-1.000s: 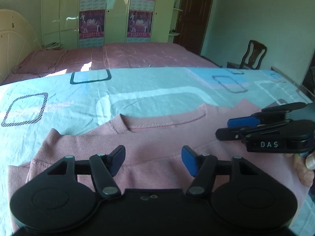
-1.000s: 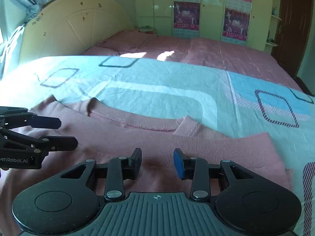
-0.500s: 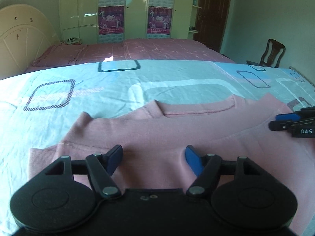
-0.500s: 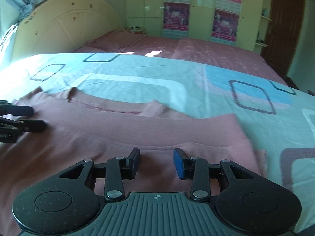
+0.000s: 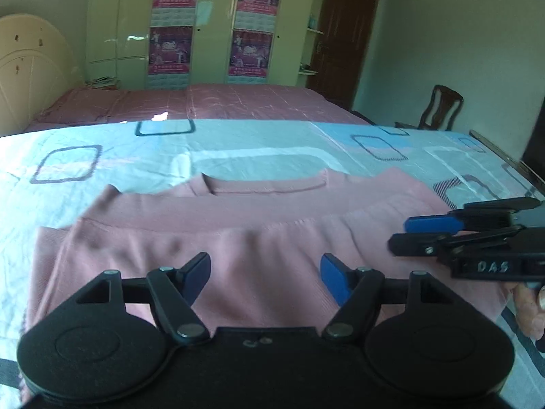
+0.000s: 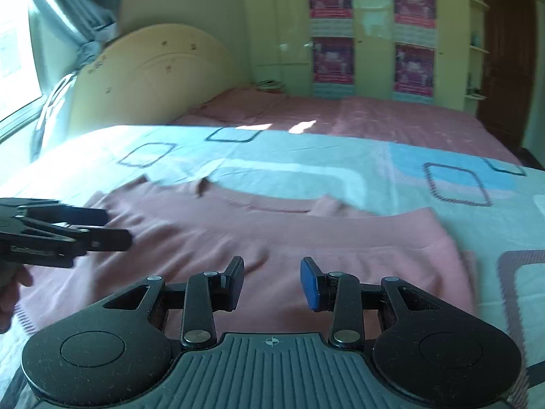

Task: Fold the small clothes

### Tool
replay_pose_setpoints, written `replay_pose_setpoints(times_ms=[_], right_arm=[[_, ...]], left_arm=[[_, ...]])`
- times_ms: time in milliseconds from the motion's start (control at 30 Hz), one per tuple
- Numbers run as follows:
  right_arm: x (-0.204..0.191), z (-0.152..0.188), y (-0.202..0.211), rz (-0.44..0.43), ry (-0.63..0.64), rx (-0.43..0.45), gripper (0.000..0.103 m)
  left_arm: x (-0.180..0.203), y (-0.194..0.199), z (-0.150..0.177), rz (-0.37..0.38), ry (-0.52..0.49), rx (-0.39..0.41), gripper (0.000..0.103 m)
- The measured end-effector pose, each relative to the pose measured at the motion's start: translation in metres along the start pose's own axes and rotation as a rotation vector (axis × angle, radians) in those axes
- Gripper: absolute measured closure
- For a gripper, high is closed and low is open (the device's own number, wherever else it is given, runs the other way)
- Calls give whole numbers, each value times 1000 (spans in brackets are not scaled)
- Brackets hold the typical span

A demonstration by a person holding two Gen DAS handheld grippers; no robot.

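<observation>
A: Where's the garment rn?

B: Pink sweatshirt (image 5: 259, 238) lies flat on the patterned bedsheet (image 5: 259, 146), folded over w/ its ribbed hem band crossing just ahead of both sets of fingertips. Neckline sits beyond that, further from the fingers.

A: Left gripper?

B: Left gripper (image 5: 265, 274) hovers over the near part of the sweatshirt, fingers spread wide, nothing btwn the blue pads, only pink cloth seen below the gap. Can't tell if the tips touch the fabric.

A: And the right one?

B: Right gripper (image 6: 272, 281) has a narrower gap, still apart, no cloth pinched btwn the pads. It's over the sweatshirt's right half; the garment's right edge lies just right of its right finger.

A: Do they see each other?

B: Yes. In the left wrist view the right gripper (image 5: 477, 238) comes in from the right, beside the left one's right finger, over the sweatshirt. In the right wrist view the left gripper (image 6: 68, 228) pokes in from the left, w/ part of a hand (image 6: 10, 293) under it.

A: Bkgd?

B: Cream headboard (image 6: 153, 71), wardrobe w/ posters (image 5: 170, 20), wooden chair (image 5: 442, 109) off to the right.
</observation>
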State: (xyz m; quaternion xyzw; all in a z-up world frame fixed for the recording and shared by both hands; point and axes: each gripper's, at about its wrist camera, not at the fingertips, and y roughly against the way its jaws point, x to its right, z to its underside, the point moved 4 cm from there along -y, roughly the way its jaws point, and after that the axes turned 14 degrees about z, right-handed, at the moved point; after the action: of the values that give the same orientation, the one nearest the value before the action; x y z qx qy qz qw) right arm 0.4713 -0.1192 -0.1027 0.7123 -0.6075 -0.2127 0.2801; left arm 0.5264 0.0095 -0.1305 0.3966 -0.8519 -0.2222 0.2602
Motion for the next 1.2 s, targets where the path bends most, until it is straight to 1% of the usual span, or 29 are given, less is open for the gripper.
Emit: replay_pose_setpoints(times_ms=[67, 100, 133, 200, 267, 333, 400, 433, 467, 500, 533, 567, 600, 633, 667, 700, 767, 833, 867, 900, 933, 967, 1000, 1033, 1067, 1100, 1133, 1167, 1200], right_arm=[[-17, 12, -12, -5, 50, -50, 66], [-22, 20, -21, 11, 62, -74, 66], [-23, 23, -23, 21, 59, -54, 66], [-24, 25, -23, 32, 56, -50, 66], [-23, 22, -20, 37, 68, -51, 66], [-12, 19, -14, 58, 63, -38, 66], [10, 20, -8, 98, 30, -44, 66], [24, 22, -5, 127, 10, -51, 66], [39, 24, -1, 158, -14, -57, 66], [57, 31, 0, 204, -43, -78, 66], [72, 39, -1, 248, -64, -108, 66], [86, 48, -2, 262, -92, -133, 66], [95, 53, 1, 228, -139, -125, 66], [99, 52, 5, 226, -163, -126, 66], [97, 49, 12, 242, -164, -117, 66], [90, 42, 22, 245, -161, -76, 66], [69, 32, 38, 200, -138, -4, 66], [41, 23, 45, 146, -97, 31, 66], [26, 21, 43, 114, -80, 32, 66], [13, 22, 40, 86, -60, 25, 66], [2, 25, 34, 76, -32, 7, 66], [-6, 31, 24, 83, -1, -41, 66], [-11, 40, 12, 100, 23, -107, 66], [-13, 45, 8, 110, 30, -90, 66], [-13, 47, 9, 113, 30, -81, 66], [-12, 46, 9, 113, 31, -85, 66], [-12, 44, 12, 118, 30, -90, 66], [-11, 42, 18, 121, 26, -78, 66], [-11, 39, 26, 109, 22, -47, 66]], left_arm=[[2, -18, 13, -10, 15, -52, 33], [1, -24, 19, -22, 18, -65, 32], [4, -27, 24, -39, -25, -48, 31], [9, -26, 24, -58, -61, -65, 31], [8, -16, 20, -53, -45, -54, 31], [0, -5, 18, -79, -34, -33, 31], [-16, 5, 22, -112, -14, -32, 31], [-26, 12, 26, -133, 1, -31, 31], [-35, 17, 30, -151, 15, -34, 28], [-43, 22, 34, -169, 31, -42, 27], [-50, 28, 39, -161, 48, -36, 26], [-55, 32, 42, -149, 69, -23, 25], [-56, 35, 42, -150, 82, -19, 25], [-51, 37, 39, -167, 79, -22, 26], [-45, 38, 36, -175, 69, -14, 30], [-34, 41, 32, -165, 55, 7, 29], [-11, 41, 25, -109, 33, 50, 28], [11, 30, 21, -75, 6, 39, 27], [18, 24, 21, -66, -3, 30, 27], [28, 13, 23, -48, -13, 7, 27], [34, 2, 27, -44, -17, -30, 27], [37, -9, 34, -53, -17, -82, 26], [40, -17, 41, -78, -52, -98, 23], [44, -20, 44, -87, -88, -97, 18], [45, -20, 45, -95, -98, -97, 18], [45, -18, 43, -94, -88, -101, 19], [46, -12, 40, -91, -74, -95, 22], [46, -6, 38, -92, -68, -76, 23], [48, 4, 38, -80, -65, -40, 23]])
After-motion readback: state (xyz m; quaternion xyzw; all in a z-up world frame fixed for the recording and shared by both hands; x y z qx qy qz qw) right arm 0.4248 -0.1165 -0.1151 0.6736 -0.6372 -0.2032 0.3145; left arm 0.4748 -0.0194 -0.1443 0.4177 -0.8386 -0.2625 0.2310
